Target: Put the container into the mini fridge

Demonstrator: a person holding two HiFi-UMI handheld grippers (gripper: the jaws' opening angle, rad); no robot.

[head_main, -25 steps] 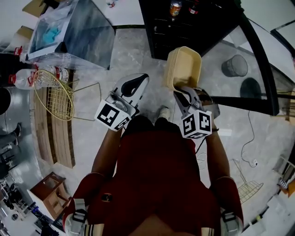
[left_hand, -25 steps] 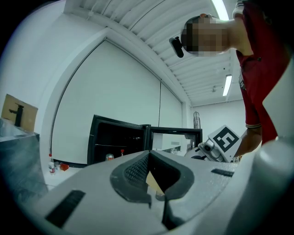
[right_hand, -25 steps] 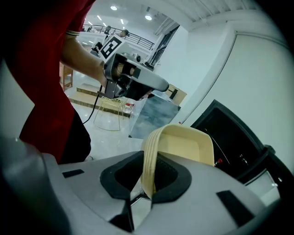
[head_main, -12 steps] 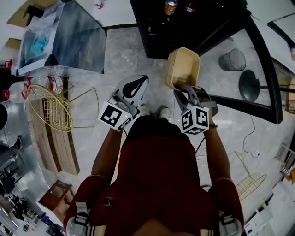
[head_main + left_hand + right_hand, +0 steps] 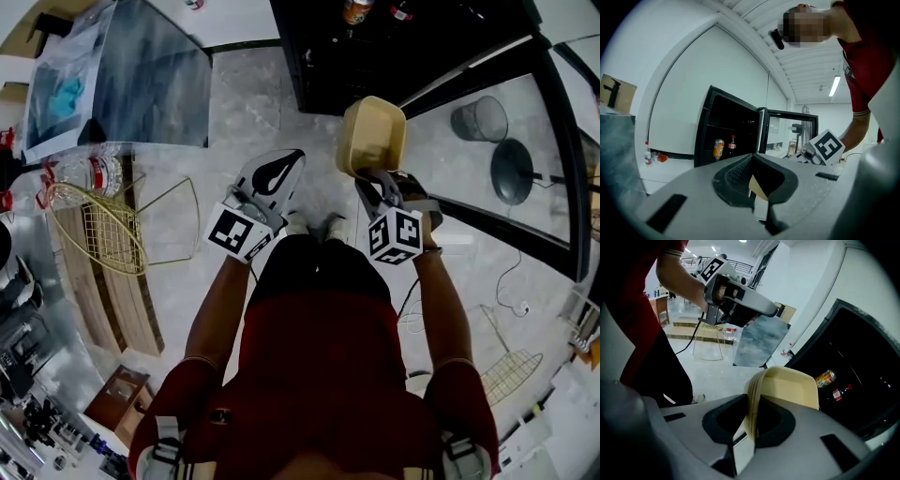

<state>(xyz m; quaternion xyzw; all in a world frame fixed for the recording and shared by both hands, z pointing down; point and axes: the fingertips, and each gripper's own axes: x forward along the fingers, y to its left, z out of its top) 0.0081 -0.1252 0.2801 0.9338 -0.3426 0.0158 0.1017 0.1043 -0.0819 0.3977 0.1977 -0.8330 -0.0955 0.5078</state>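
A beige plastic container (image 5: 373,133) is held on edge, and my right gripper (image 5: 378,180) is shut on its rim. The right gripper view shows the rim (image 5: 754,401) pinched between the dark pads of the right gripper (image 5: 752,423). The black mini fridge (image 5: 403,47) stands open just beyond it, its glass door (image 5: 530,150) swung to the right. Inside are an orange can (image 5: 826,378) and a small bottle (image 5: 839,393). My left gripper (image 5: 287,161) hovers beside the container on the left, shut and holding nothing. In its own view, the left gripper (image 5: 761,213) faces the fridge (image 5: 731,126).
A grey board (image 5: 155,70) leans at the back left. A wire basket (image 5: 94,225), a water bottle (image 5: 80,173) and wooden slats (image 5: 103,291) lie on the left. A grey bin (image 5: 478,117) shows through the glass door. A cable (image 5: 511,291) trails on the floor to the right.
The person has moved a little closer to the fridge, carrying the container forward. Both grippers keep the same hold and spacing.
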